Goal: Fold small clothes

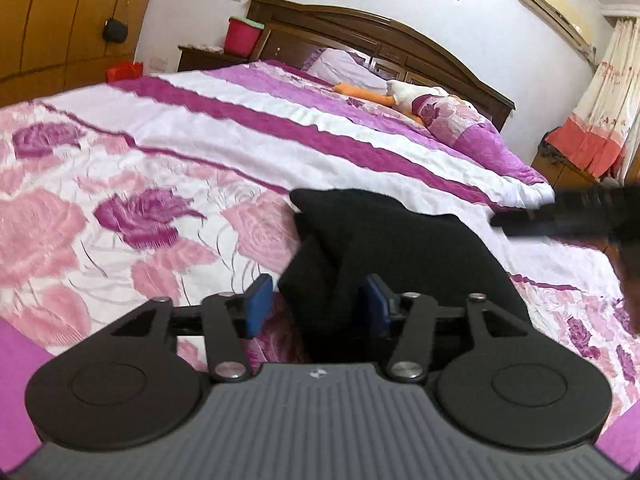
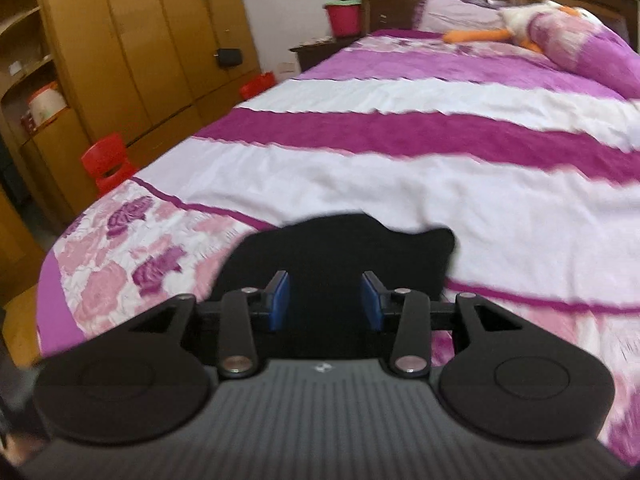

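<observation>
Left gripper (image 1: pixel 318 306): jaws wide apart, black garment (image 1: pixel 384 248) bunched between blue pads, contact unclear. Right gripper (image 2: pixel 326 300): jaws released, same garment (image 2: pixel 344 248) lower centre on bed (image 2: pixel 400 168). Garment's near edge hidden; frames blurred.

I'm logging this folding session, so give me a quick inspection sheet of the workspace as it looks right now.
Surface: bed with a pink, purple and white floral bedspread, lightly wrinkled.
Job's things: one black garment, bunched up on the bedspread in front of both grippers.
Clutter: stuffed toy and pillow near the headboard.
Grippers: left gripper open, garment between its blue pads; right gripper open over the garment. Contact cannot be judged.
Cables: nothing seen.
Surroundings: wooden wardrobe, red plastic chair, red bucket on a nightstand, air conditioner, curtain.
</observation>
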Demonstrator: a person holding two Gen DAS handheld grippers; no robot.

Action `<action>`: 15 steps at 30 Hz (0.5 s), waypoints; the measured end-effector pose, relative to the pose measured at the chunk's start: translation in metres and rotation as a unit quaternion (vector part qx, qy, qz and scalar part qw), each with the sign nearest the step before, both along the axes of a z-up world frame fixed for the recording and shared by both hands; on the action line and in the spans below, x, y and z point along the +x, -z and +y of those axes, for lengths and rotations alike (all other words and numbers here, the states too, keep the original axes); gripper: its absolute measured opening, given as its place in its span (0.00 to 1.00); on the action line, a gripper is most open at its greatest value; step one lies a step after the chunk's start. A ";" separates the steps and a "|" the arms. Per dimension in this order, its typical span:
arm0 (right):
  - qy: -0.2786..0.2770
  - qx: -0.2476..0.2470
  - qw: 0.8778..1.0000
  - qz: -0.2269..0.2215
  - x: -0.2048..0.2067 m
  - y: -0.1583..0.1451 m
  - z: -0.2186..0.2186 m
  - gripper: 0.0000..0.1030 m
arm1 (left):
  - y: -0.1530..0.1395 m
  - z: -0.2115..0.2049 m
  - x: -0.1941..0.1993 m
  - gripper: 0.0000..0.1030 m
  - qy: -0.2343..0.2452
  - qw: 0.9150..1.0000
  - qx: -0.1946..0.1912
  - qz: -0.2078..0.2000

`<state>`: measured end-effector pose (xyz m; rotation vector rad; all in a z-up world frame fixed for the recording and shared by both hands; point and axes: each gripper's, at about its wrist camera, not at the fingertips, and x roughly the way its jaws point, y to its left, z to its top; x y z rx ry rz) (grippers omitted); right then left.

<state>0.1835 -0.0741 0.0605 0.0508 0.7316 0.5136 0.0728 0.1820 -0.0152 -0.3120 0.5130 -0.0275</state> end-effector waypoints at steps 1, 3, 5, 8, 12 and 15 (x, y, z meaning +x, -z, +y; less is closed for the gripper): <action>0.005 0.001 1.000 0.004 -0.004 0.004 -0.006 0.41 | -0.003 -0.001 0.000 0.60 0.000 1.000 0.003 0.000; 0.018 0.009 1.000 0.009 -0.010 0.014 -0.019 0.41 | -0.007 -0.002 0.002 0.65 0.004 1.000 0.004 -0.001; 0.035 0.022 0.999 0.020 -0.012 0.024 -0.031 0.41 | -0.008 -0.005 0.008 0.71 0.013 1.000 -0.001 0.003; 0.056 0.053 0.996 0.041 -0.011 0.039 -0.043 0.41 | -0.006 -0.011 0.021 0.74 0.026 0.999 -0.007 0.019; 0.069 0.093 0.992 0.054 -0.012 0.052 -0.051 0.55 | 0.005 -0.015 0.042 0.75 0.020 0.998 -0.007 0.056; 0.059 0.109 0.991 0.056 -0.013 0.059 -0.051 0.57 | 0.014 -0.012 0.053 0.78 0.025 0.996 -0.025 0.076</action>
